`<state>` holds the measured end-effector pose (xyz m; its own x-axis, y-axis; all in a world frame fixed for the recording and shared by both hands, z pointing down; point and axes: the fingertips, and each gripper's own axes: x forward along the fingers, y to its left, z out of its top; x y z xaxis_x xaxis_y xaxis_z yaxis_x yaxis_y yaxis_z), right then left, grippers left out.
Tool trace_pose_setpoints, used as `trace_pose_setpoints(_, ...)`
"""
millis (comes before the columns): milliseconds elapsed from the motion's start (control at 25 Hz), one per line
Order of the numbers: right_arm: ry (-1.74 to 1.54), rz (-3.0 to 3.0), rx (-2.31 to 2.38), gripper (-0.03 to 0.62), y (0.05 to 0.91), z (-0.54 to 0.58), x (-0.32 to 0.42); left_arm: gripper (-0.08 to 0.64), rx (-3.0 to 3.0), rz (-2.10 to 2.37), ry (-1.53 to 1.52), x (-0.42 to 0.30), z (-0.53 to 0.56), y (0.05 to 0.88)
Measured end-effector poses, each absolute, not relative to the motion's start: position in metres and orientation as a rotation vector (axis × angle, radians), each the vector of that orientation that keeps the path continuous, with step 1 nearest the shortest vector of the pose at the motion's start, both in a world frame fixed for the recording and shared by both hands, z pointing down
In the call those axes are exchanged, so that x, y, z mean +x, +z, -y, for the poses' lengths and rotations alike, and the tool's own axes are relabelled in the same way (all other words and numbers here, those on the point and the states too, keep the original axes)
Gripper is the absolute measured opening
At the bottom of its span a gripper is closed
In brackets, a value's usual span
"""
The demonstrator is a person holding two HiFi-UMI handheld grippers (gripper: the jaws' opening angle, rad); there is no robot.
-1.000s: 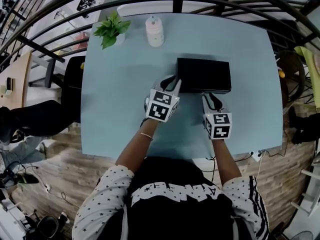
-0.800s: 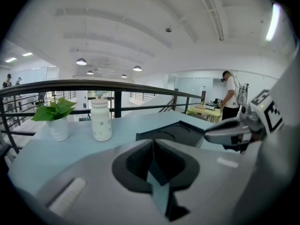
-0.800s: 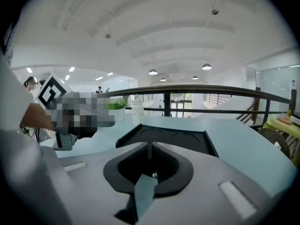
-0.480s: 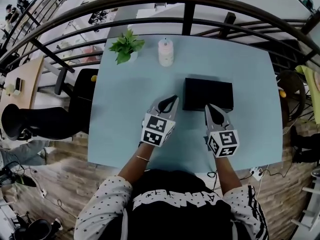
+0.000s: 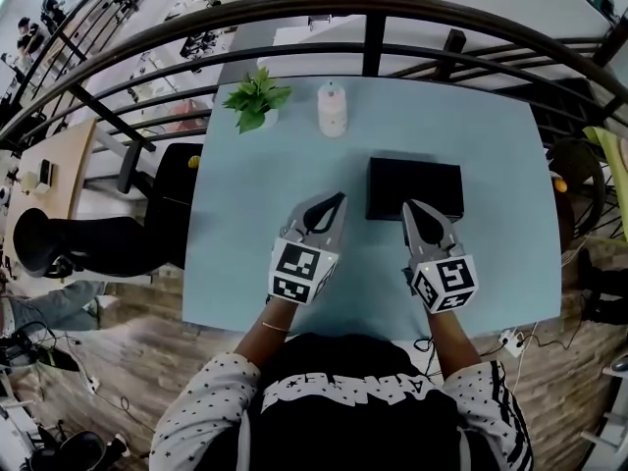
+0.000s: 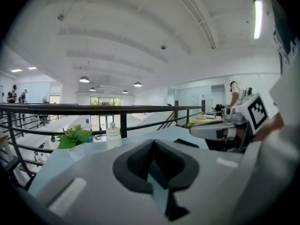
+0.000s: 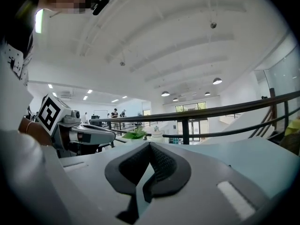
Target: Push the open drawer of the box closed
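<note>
Head view — black box (image 5: 414, 186) on pale-blue table (image 5: 255, 184) — left tool (image 5: 339, 198) and right tool (image 5: 410, 206) both closed, empty.

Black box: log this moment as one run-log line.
black box: looks fully closed | left gripper: shut, empty, left of box | right gripper: shut, empty, over box's near edge

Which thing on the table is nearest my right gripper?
The black rectangular box, just ahead of the right gripper; the green potted plant and pale bottle stand at the far edge.
</note>
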<state>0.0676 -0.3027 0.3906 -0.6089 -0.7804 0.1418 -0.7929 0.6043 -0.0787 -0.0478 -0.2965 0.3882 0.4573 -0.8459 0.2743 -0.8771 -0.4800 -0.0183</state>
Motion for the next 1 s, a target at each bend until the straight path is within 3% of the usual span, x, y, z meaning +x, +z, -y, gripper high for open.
trace_pose_setpoints(1000,0.184,2.697,1.327,-0.002,0.385,0.295,0.048,0.000,2.591,1.519,0.388,-0.059,0.293,0.385)
